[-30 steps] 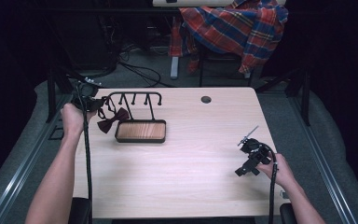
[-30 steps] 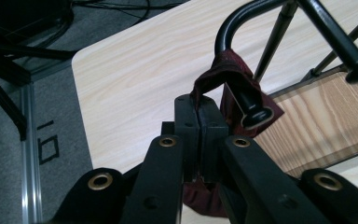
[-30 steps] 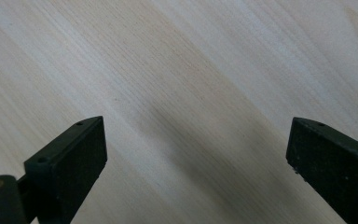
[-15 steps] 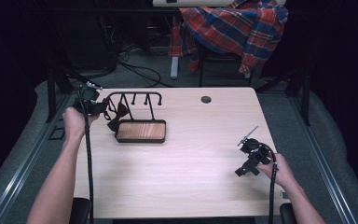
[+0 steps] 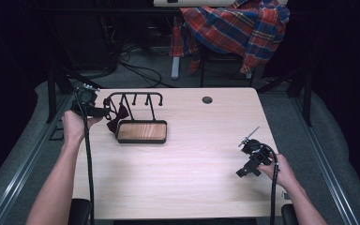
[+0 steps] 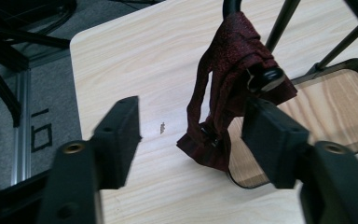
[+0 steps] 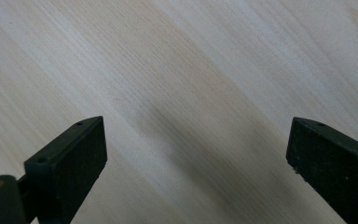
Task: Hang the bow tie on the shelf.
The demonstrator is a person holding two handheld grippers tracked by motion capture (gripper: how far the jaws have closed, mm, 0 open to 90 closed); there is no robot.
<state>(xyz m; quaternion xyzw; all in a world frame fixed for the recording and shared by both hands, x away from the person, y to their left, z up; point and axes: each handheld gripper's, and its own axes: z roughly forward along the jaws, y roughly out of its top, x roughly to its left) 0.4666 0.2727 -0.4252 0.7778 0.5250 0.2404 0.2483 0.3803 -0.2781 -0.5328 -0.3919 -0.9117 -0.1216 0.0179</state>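
In the high view the left claw (image 5: 104,112) is small and dark against the rack (image 5: 136,99), so its jaws are hard to read there. The left gripper view settles it: the left claw (image 6: 193,135) stands spread, with the dark red bow tie (image 6: 235,88) hanging between and beyond its jaws from the rack's black end rail (image 6: 233,5), whose top is cut off by the frame edge. The tie's lower fold sits at the rim of the wooden tray (image 6: 340,100) on the counter (image 6: 135,51). A black clip on the tie is partly hidden by the right-hand jaw.

The right claw (image 7: 196,149) is spread wide over bare counter near the right edge (image 5: 262,140).

Compared with 0.5 s ago, the left hand (image 5: 75,126) has shifted slightly back from the rack; the right hand (image 5: 281,171) is unchanged.
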